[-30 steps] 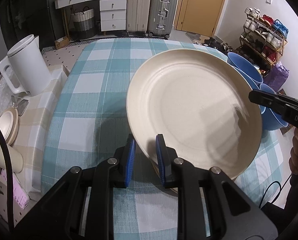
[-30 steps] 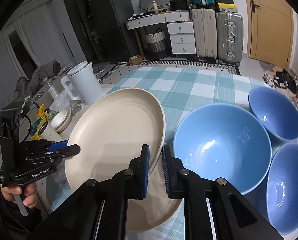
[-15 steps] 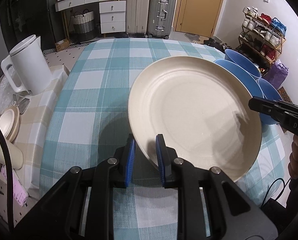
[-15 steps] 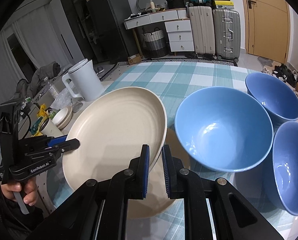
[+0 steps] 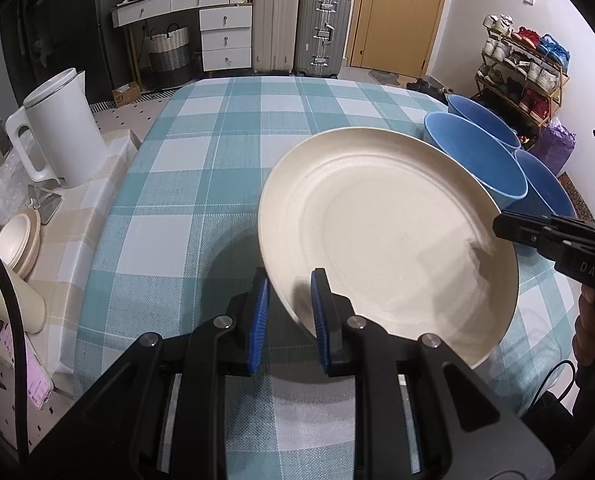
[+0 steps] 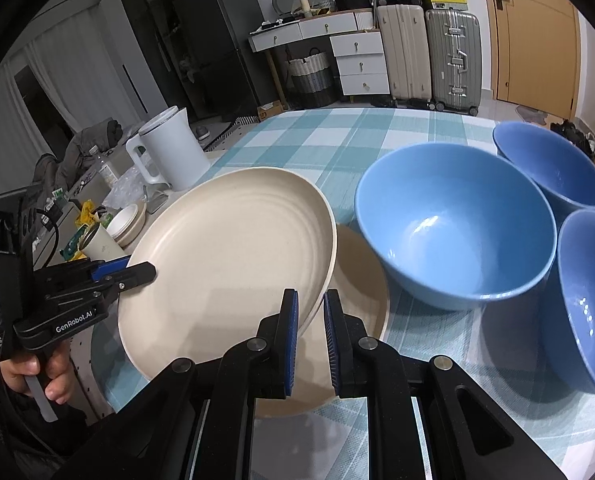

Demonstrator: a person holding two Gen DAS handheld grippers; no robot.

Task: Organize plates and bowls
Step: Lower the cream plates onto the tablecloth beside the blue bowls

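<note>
Three bowls point(image 6: 453, 224) sit right of two plates point(image 6: 233, 256) on the table point(image 5: 217, 160)

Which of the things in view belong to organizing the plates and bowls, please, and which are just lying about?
Part of the job:
- round cream plate, gripped by both grippers
- second cream plate on the table beneath it
- three blue ceramic bowls

Lying about:
- white plastic electric kettle
- two upright suitcases
- woven basket

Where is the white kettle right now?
The white kettle stands at the left of both wrist views, on the beige side table beside the checked tablecloth.
</note>
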